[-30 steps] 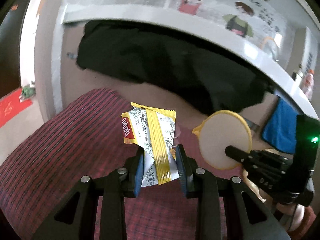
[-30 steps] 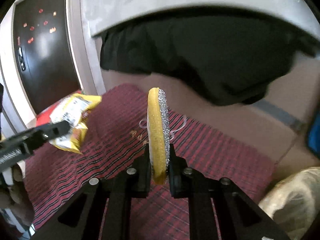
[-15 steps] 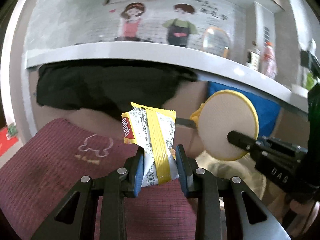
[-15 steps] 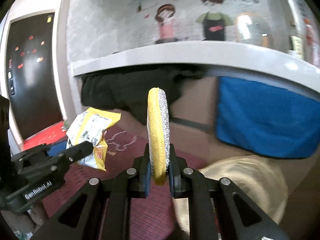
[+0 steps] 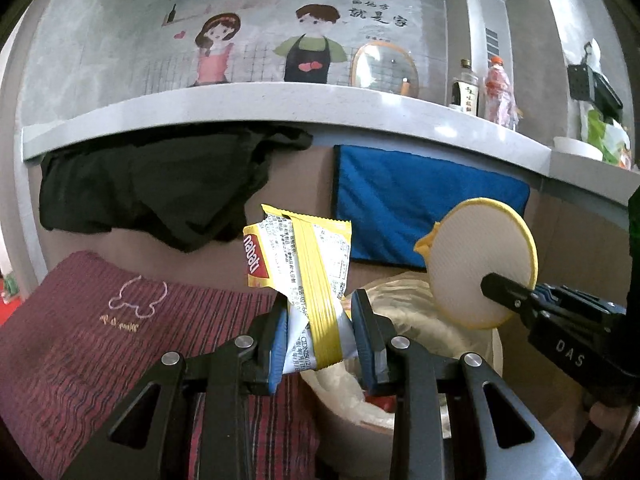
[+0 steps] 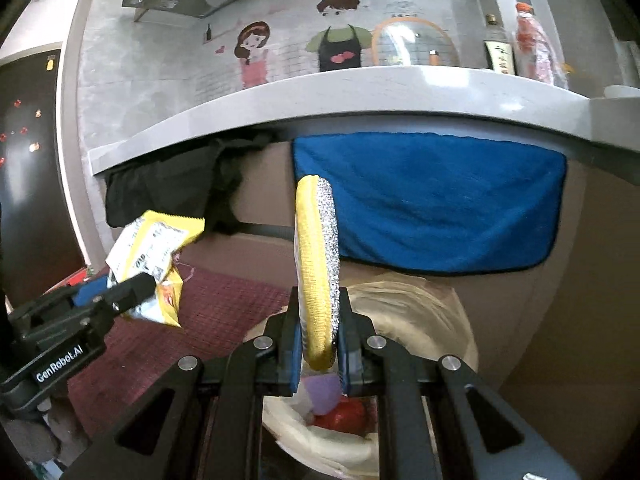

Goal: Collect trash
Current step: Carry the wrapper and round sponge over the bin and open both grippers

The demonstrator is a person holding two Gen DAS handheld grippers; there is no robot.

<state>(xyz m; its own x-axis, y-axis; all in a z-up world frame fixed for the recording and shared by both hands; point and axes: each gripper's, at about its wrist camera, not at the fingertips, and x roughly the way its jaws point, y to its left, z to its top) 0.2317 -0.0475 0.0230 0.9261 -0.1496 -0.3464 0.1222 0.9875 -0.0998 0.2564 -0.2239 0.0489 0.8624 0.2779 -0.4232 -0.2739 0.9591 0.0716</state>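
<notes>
A: Wrapper [image 5: 310, 280] count: one, yellow and white, crumpled, clamped between the two pads of the left gripper [image 5: 320, 334] and sticking up above them.

B: And the right gripper [image 6: 319, 338]?

A: Its jaws are pressed onto one round sponge [image 6: 318, 268], held on edge. The right wrist view shows its yellow side and its silvery side; the left wrist view shows the flat pale face with a yellow rim [image 5: 480, 260].

B: Where are they over?

A: One bin [image 5: 420, 316] lined with a pale bag sits just below and ahead of both grippers. The wrapper hangs near the bin's left rim, the sponge over its opening. Inside, in the right wrist view, one red item [image 6: 342, 416] and one purple item [image 6: 324, 392] show under the sponge.

B: Around that?

A: One dark red striped mat [image 5: 112, 340] lies left of the bin. Behind, one blue towel [image 6: 432, 204] and one black cloth [image 5: 160, 184] hang from the edge of a grey counter [image 5: 280, 104]. Near the counter's right end stand two bottles [image 5: 466, 88] and one glass lid [image 5: 384, 66] leaning on the wall. The wall carries two cartoon figures [image 5: 216, 50].
</notes>
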